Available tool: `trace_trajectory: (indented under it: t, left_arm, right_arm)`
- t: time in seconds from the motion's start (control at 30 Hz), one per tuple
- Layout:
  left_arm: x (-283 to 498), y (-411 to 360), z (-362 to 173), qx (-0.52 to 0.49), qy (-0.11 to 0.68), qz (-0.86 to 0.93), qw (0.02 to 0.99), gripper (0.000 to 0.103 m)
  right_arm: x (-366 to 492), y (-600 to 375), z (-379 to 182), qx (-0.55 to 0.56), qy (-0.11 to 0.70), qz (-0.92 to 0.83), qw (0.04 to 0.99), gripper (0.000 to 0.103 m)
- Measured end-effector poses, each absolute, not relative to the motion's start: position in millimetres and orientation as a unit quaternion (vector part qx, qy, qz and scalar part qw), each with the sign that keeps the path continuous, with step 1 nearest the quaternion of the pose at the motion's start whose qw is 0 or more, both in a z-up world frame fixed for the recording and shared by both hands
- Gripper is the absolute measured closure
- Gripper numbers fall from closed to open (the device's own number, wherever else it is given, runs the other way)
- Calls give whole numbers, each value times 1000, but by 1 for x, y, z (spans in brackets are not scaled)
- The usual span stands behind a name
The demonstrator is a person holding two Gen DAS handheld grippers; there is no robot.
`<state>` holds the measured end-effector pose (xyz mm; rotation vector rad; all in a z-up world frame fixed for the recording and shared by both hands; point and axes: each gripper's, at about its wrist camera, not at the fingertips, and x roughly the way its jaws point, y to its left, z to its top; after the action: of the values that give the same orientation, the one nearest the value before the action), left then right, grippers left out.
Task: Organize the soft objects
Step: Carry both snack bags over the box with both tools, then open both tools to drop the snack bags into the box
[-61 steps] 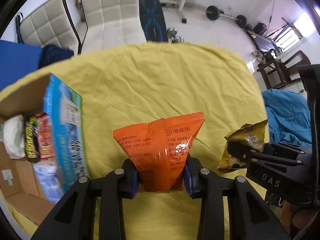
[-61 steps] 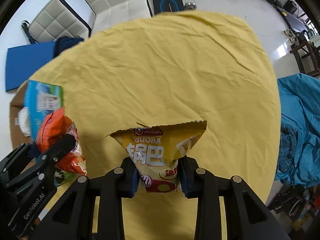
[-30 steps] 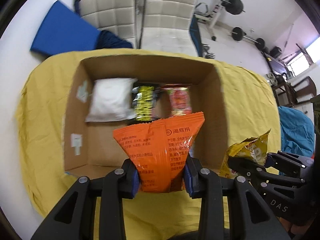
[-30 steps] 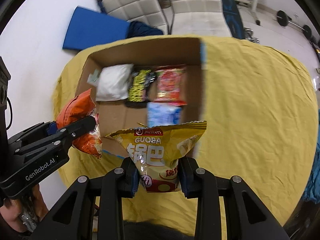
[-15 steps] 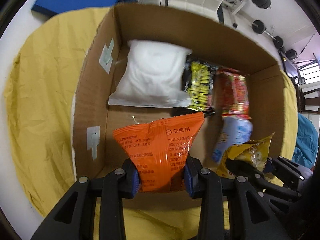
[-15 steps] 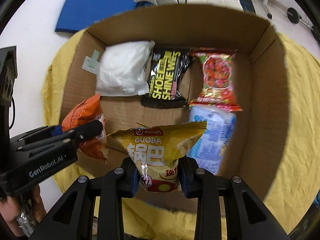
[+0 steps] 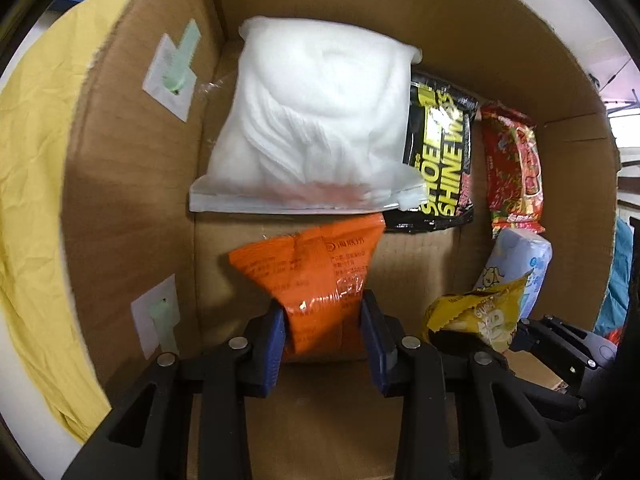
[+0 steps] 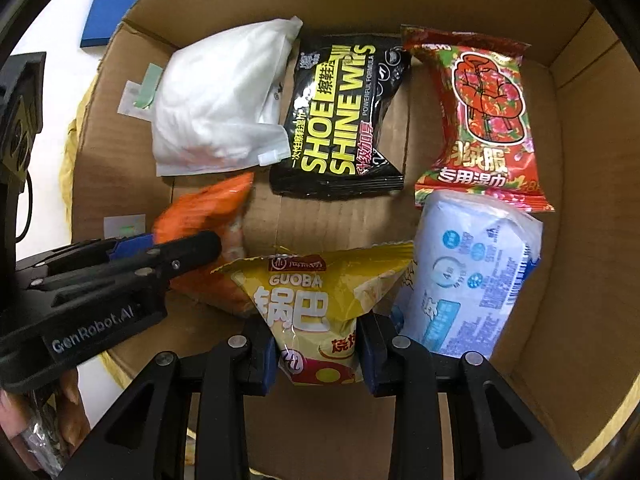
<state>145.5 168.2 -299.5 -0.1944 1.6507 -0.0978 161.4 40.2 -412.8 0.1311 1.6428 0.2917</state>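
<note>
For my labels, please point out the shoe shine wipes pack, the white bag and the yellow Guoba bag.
shoe shine wipes pack (image 8: 340, 120), right wrist view, printed front.
white bag (image 8: 216, 100), right wrist view, its middle.
yellow Guoba bag (image 8: 312, 304), right wrist view, printed front.

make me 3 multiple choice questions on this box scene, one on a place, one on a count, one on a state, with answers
1. Where does the black shoe shine pack lie in the cardboard box?
A. between the white bag and the red wipes pack
B. under the blue-white pack
C. outside on the cloth

2. How many packs lie loose on the box floor, held by no gripper?
A. two
B. four
C. six

3. What is the state of the right gripper?
A. open and empty
B. shut on the yellow snack bag
C. shut on the white bag

Answers:
1 A, the white bag is on one side and the red wipes pack on the other.
2 B, those three plus the blue-white pack.
3 B, its pads pinch the yellow snack bag.
</note>
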Motion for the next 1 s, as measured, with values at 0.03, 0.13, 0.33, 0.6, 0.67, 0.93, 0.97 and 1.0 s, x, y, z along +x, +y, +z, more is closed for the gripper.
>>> trace_trajectory:
  t: [0.03, 0.13, 0.33, 0.6, 0.67, 0.93, 0.97, 1.0]
  left_arm:
    - [146, 167, -302, -85, 737, -45, 669, 69]
    - [145, 165, -305, -75, 740, -42, 668, 67]
    - [147, 167, -303, -64, 740, -35, 668, 65]
    - [136, 168, -286, -59, 724, -24, 687, 54]
    - [130, 167, -278, -56, 718, -21, 694, 53]
    - [114, 159, -244, -46, 679, -10, 733, 25]
    - [114, 158, -242, -45, 676, -10, 736, 23]
    - [112, 157, -238, -41, 669, -5, 742, 13]
  right_arm:
    - [162, 40, -415, 59, 730, 128, 668, 68]
    - [163, 37, -417, 56, 732, 123, 668, 67]
    - [164, 42, -411, 35, 729, 115, 674, 62]
    - [156, 34, -389, 22, 720, 105, 685, 59]
    - [155, 31, -383, 21, 717, 100, 690, 59]
    - [146, 15, -357, 17, 699, 80, 710, 48]
    - [146, 12, -354, 16, 696, 75, 713, 45]
    - [145, 11, -353, 13, 694, 71, 716, 45]
